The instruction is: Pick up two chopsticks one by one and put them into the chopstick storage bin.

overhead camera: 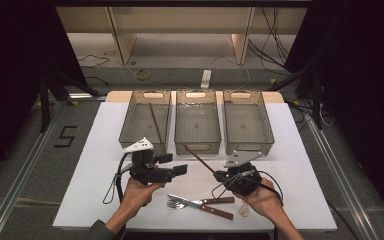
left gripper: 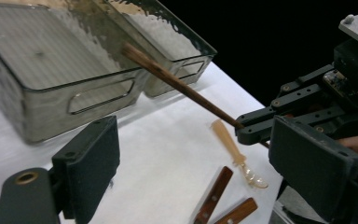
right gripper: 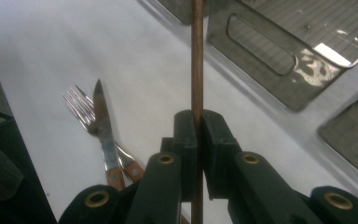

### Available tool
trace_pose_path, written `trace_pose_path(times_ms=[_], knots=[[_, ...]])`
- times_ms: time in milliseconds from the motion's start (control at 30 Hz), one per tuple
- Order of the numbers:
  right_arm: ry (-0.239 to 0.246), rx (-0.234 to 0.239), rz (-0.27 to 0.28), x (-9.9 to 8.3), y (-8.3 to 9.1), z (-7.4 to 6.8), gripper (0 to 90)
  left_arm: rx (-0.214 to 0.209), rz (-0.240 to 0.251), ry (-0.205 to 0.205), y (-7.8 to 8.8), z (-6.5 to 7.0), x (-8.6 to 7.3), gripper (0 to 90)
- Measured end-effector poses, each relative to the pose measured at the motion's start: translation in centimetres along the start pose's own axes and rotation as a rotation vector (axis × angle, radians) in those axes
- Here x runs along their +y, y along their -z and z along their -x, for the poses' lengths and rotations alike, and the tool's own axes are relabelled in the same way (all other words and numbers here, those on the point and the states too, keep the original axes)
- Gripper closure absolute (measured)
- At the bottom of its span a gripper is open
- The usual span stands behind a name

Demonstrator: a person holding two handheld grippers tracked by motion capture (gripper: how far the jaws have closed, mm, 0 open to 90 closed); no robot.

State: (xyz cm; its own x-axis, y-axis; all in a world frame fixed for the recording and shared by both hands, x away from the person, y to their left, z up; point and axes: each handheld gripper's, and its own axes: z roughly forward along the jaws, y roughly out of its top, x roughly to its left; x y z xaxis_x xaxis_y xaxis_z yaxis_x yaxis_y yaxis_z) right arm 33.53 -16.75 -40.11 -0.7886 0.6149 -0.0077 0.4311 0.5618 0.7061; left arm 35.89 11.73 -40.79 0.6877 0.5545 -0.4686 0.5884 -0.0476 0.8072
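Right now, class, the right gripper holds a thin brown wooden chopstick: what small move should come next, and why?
Probably carry it forward and left over the left clear plastic bin. The right gripper is shut on the thin brown wooden chopstick, and a matching chopstick already lies in that bin.

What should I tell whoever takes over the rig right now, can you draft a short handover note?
Right gripper: shut on a chopstick, lifted off the table, tip pointing toward the middle bin.
Left gripper: open, holding nothing, hovering in front of the left bin.
Things: one chopstick already lies in the left bin. Fork, knife and a small clear spoon lie on the white table near the person. The right bin looks empty.
Done: one chopstick binned, second picked up.
Left: probably drop this chopstick beside the first, then sort fork, knife and spoon.
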Motion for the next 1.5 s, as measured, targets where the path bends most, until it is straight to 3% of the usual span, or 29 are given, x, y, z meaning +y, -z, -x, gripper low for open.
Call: trace_pose_path(times_ms=[67,433,567,667,967,1067,1500], knots=[[0.0,0.002,0.008,0.2,-0.1,-0.1,85.2,0.006,0.0,-0.012,-0.3,0.2,0.3,15.7],[0.007,0.014,0.04,0.8,-0.4,-1.0,85.3,-0.013,-0.003,0.056,-1.9,0.3,0.8,17.5],[0.013,0.017,0.052,1.0,-0.5,-1.2,85.3,-0.014,-0.023,0.043,-2.3,0.5,0.9,20.1],[0.019,0.017,0.057,1.0,-0.5,-1.5,85.2,-0.032,-0.029,0.058,-2.6,0.7,0.8,22.9],[0.024,0.026,0.081,1.3,-0.7,-2.1,85.3,-0.071,-0.033,0.082,-2.9,0.8,0.5,42.4],[0.026,0.028,0.086,1.3,-0.7,-2.1,85.2,-0.107,-0.034,0.121,-3.0,0.6,0.4,49.0],[0.023,0.036,0.106,1.4,-0.7,-2.3,85.1,-0.111,-0.018,0.151,-2.8,0.4,0.5,69.8]])
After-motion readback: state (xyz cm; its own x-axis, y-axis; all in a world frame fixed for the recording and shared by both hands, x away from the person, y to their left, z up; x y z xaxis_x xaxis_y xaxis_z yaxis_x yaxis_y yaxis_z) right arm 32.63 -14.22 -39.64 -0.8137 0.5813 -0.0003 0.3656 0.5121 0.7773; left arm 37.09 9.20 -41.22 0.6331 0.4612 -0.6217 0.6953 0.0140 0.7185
